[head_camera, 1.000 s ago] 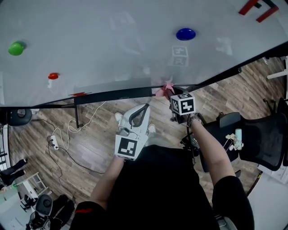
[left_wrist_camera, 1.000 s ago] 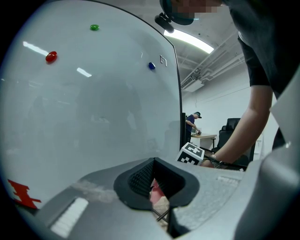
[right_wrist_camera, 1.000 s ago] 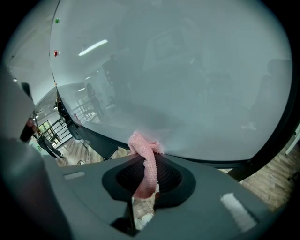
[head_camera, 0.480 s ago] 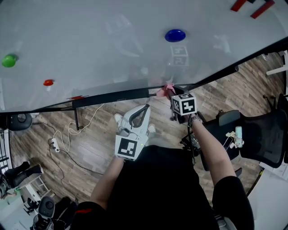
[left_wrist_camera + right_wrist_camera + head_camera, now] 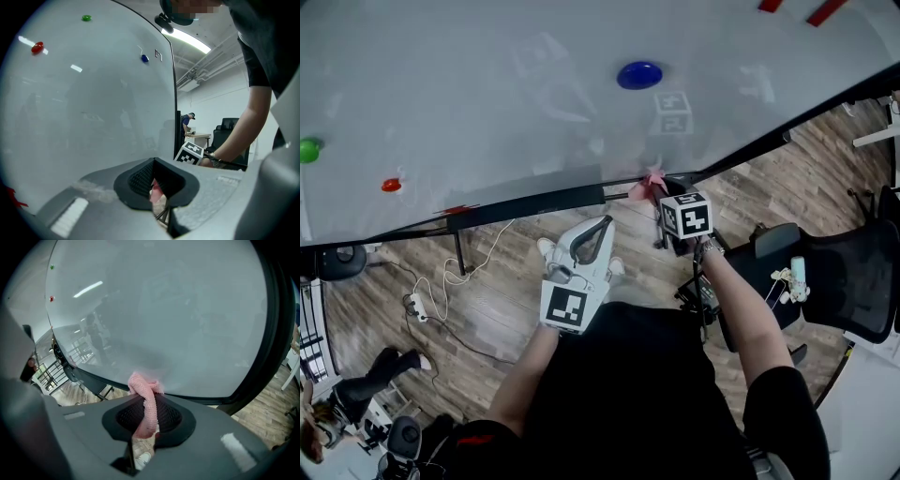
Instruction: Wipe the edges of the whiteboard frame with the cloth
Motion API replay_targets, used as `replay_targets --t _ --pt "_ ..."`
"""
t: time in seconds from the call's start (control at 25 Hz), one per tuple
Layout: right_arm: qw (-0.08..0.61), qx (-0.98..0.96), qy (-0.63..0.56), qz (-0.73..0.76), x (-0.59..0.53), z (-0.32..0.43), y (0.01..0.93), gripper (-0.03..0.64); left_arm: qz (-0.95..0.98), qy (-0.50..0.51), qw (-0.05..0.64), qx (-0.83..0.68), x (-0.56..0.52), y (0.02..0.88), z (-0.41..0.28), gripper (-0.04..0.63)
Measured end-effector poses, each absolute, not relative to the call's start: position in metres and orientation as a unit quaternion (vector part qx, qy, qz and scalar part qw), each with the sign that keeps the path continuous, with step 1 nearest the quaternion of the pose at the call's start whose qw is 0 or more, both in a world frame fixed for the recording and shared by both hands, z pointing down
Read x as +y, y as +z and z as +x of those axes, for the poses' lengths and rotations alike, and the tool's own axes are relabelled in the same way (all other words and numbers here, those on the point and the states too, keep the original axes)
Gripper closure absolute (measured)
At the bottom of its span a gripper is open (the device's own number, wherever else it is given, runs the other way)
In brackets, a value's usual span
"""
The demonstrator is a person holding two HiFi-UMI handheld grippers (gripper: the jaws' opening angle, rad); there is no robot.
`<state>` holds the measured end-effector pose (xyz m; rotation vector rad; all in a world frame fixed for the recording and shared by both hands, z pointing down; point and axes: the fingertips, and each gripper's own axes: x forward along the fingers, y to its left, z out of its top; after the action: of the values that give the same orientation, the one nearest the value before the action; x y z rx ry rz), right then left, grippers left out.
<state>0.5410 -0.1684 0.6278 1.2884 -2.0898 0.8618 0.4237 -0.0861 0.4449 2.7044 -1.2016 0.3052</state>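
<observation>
Head view, near to far. Nearest, at lower centre, the left hand-held gripper (image 5: 596, 227) hangs over the wooden floor (image 5: 487, 309), apart from the board. Its jaws are drawn in to a narrow slit, and its own view shows a small pinkish patch in that slit; whether this is held or lies beyond cannot be told. Just right of centre, the right hand-held gripper (image 5: 149, 420) is clamped on the pink cloth (image 5: 145, 394), whose bunched free end presses against the dark lower frame (image 5: 544, 199) of the whiteboard (image 5: 534, 94). Change over the last second: both grippers sit at almost the same place in the frame, while the board markings have drifted toward the left. The blue magnet (image 5: 639, 75), formerly to the upper right of the cloth, now lies almost directly above it. The green magnet (image 5: 307, 150) has reached the left border and the red magnet (image 5: 391, 185) has slid down-left. Interpretation: the cloth has probably advanced rightward along the bottom edge. The stretch toward the right corner and the remaining edges appear still to be wiped.
</observation>
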Motion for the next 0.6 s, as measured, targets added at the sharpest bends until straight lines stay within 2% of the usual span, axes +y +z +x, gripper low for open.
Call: replay_targets --t 0.6 --pt "0.257 -0.756 0.327 0.506 -0.169 0.573 0.627 0.555 0.912 0.108 0.088 -0.387 -0.084 0.450 0.434 0.595"
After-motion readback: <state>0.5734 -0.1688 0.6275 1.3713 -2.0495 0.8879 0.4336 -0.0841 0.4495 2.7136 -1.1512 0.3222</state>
